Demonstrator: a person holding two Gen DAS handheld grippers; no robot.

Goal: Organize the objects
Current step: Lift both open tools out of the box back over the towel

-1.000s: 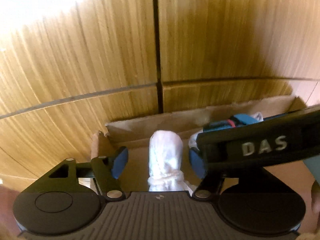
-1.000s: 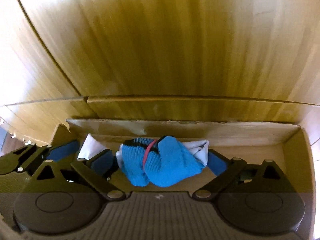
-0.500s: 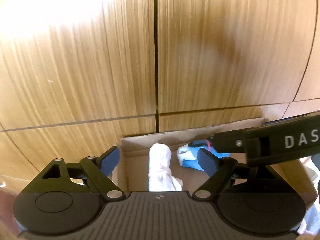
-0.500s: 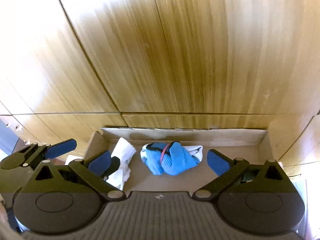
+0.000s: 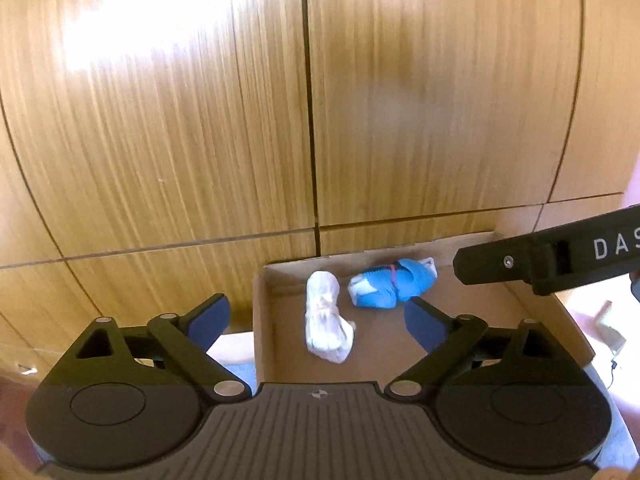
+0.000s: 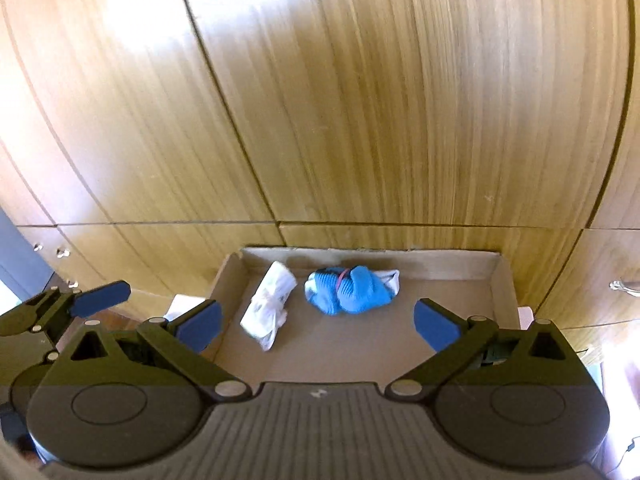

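A shallow cardboard box [image 5: 552, 320] [image 6: 506, 284] stands against a wooden cabinet. In it lie a white sock bundle [image 5: 325, 316] [image 6: 270, 308] at the left and a blue sock bundle [image 5: 390, 285] [image 6: 350, 290] with a red band beside it. My left gripper [image 5: 318, 320] is open and empty, well above the box. My right gripper [image 6: 318, 322] is open and empty, above the box too. The right gripper's black body [image 5: 560, 258] crosses the right of the left wrist view. The left gripper's blue fingers [image 6: 102, 298] show at the far left of the right wrist view.
Wooden cabinet doors [image 5: 400, 100] [image 6: 400, 100] rise just behind the box. Small metal knobs [image 6: 60, 252] sit on the cabinet at the left and a handle [image 6: 624, 286] at the right. A white object [image 6: 182, 306] lies outside the box's left wall.
Both grippers have lifted up and away from the box. The right gripper has let go of the blue bundle, which now lies in the box beside the white one.
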